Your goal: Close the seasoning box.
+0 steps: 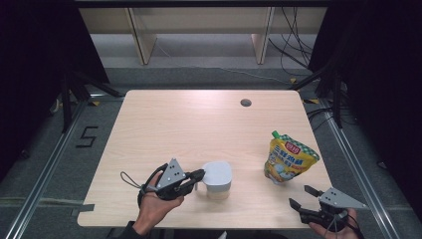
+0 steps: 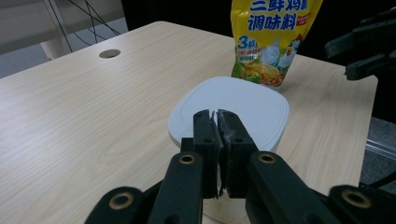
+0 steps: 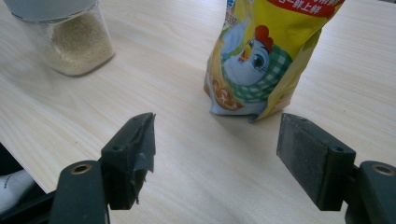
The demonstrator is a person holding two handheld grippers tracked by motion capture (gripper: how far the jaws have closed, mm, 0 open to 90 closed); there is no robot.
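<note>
The left tongs (image 1: 198,178) are being held closed, empty, against the white-lidded jar (image 1: 217,179) near the worktop's (image 1: 189,124) front edge. The right tongs (image 1: 300,196) are being held wide open before the yellow seasoning pouch (image 1: 288,158) (standing upright); grasping it seems next.
</note>
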